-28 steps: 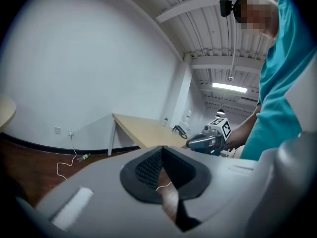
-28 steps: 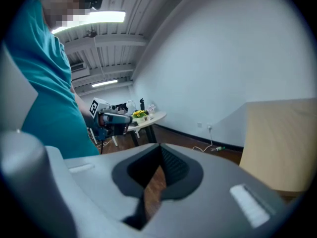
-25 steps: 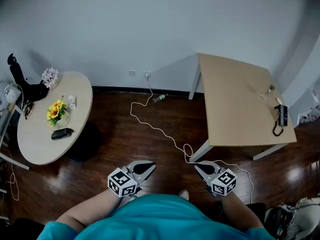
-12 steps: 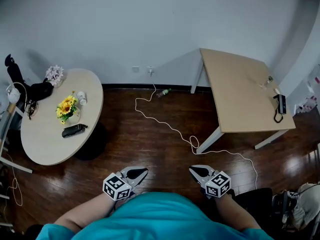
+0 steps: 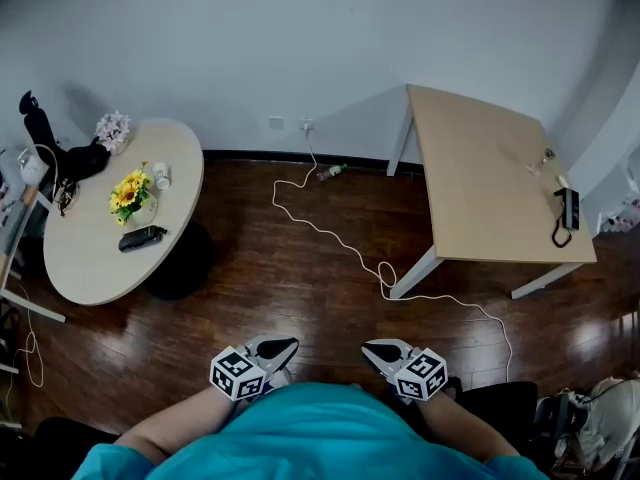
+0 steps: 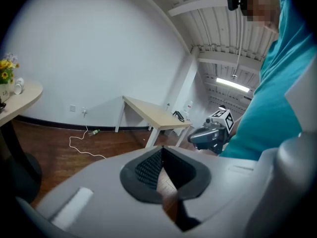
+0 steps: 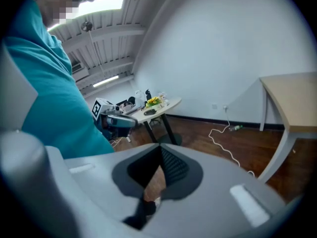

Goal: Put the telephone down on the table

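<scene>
telephone (image 5: 567,211) lying on the table (image 5: 480,188), well apart from the jaws
left gripper (image 5: 283,346) and right gripper (image 5: 373,349) both pressed together, nothing between them

L grey two-jaw gripper w/ black-and-white marker cube (image 5: 283,346) & matching R gripper (image 5: 374,349) sit low, side by side near the teal-shirted torso (image 5: 310,436). Tips point fwd, slightly down. Both jaws closed, empty (forearms (image 5: 165,430) bare).
</scene>
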`<state>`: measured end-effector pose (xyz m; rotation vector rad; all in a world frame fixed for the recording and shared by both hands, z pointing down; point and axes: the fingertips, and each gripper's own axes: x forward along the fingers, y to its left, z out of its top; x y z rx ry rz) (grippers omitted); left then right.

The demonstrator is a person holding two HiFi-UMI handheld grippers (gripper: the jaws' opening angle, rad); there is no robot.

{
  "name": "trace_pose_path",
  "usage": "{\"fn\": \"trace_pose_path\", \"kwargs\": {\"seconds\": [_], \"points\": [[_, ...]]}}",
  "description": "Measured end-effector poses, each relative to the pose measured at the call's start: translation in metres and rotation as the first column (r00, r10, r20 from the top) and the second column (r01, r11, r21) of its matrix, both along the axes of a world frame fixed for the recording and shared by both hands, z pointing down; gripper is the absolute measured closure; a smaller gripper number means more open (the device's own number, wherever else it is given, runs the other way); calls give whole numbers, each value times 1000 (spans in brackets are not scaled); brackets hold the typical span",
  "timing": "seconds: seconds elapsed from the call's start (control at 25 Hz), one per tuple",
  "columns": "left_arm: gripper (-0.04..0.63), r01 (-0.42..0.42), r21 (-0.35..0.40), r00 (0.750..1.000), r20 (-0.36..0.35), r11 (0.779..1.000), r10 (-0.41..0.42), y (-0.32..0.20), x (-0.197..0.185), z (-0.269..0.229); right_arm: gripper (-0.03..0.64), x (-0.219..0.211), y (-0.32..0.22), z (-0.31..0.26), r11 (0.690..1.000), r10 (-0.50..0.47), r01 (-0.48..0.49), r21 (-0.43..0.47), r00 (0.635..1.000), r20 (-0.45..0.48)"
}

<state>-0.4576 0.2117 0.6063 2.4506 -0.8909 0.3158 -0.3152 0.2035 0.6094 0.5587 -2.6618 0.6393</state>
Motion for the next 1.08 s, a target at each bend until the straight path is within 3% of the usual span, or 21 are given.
{"fn": "trace_pose_path", "kwargs": {"seconds": [1.08], "points": [[589, -1, 64, 1000, 10, 998, 0, -39, -2, -19, 617, 14, -44, -21, 998, 23, -22, 57, 1000, -20]]}}
